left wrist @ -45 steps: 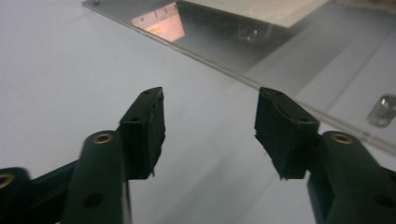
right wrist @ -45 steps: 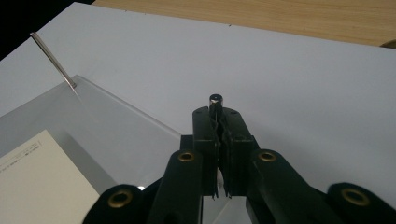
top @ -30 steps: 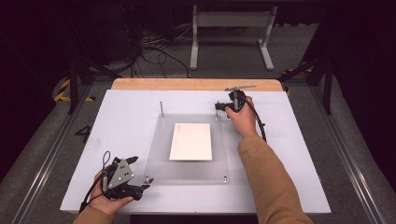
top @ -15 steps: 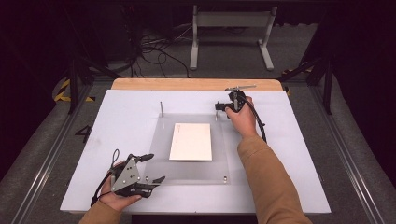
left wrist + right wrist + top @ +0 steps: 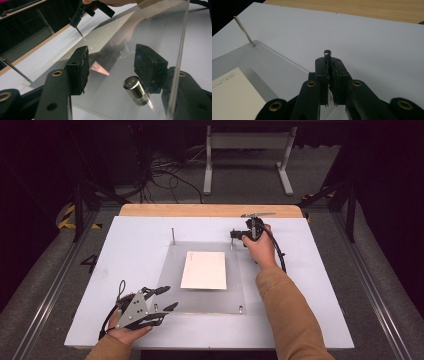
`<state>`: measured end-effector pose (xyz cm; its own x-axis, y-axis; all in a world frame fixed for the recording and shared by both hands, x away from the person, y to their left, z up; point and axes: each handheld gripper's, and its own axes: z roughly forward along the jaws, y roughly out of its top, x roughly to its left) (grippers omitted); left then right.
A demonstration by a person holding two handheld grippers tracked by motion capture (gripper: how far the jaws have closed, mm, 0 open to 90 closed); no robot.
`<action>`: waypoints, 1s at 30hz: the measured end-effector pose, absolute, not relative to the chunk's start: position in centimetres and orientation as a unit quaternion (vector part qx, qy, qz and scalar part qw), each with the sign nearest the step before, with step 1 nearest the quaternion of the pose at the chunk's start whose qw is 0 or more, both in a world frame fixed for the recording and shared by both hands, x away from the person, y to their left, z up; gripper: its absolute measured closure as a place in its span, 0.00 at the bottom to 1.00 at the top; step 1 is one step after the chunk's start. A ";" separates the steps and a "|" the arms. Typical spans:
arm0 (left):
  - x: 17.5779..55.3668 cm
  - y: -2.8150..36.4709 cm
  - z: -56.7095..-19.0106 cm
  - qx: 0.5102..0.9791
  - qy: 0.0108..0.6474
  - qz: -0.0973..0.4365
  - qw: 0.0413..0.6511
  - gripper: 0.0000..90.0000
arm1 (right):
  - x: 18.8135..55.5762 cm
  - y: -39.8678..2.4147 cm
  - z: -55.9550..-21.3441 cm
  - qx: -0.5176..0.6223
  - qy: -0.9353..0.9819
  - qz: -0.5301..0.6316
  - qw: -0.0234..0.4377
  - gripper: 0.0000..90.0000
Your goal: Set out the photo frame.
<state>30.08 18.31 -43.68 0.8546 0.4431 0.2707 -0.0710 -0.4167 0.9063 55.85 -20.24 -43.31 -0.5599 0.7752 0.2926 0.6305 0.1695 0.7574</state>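
A: While the right gripper (image 5: 239,236), upper right of centre, pinches a corner pin (image 5: 327,55), the left gripper (image 5: 161,299) has been closing around the lower-left standoff (image 5: 136,90).

B: Risk: pads not yet touching; off-centre closure may shift the acrylic sheet (image 5: 207,297).

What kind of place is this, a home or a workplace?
Most likely a lab or test workshop: a white work table holding a clear acrylic plate with metal pins, loose cables on the grey floor, and dark surroundings with a metal stand.
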 end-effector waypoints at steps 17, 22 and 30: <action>30.4 18.3 -42.8 0.796 0.129 0.233 0.544 0.53 | 46.9 -23.3 -39.3 0.336 0.796 0.474 0.170 0.55; 30.4 18.2 -42.5 0.797 0.132 0.231 0.543 0.53 | 42.9 -23.5 -38.7 0.292 0.806 0.488 0.164 0.52; 30.7 18.2 -41.8 0.792 0.144 0.225 0.549 0.54 | 36.8 -25.0 -38.4 0.225 0.810 0.513 0.170 0.49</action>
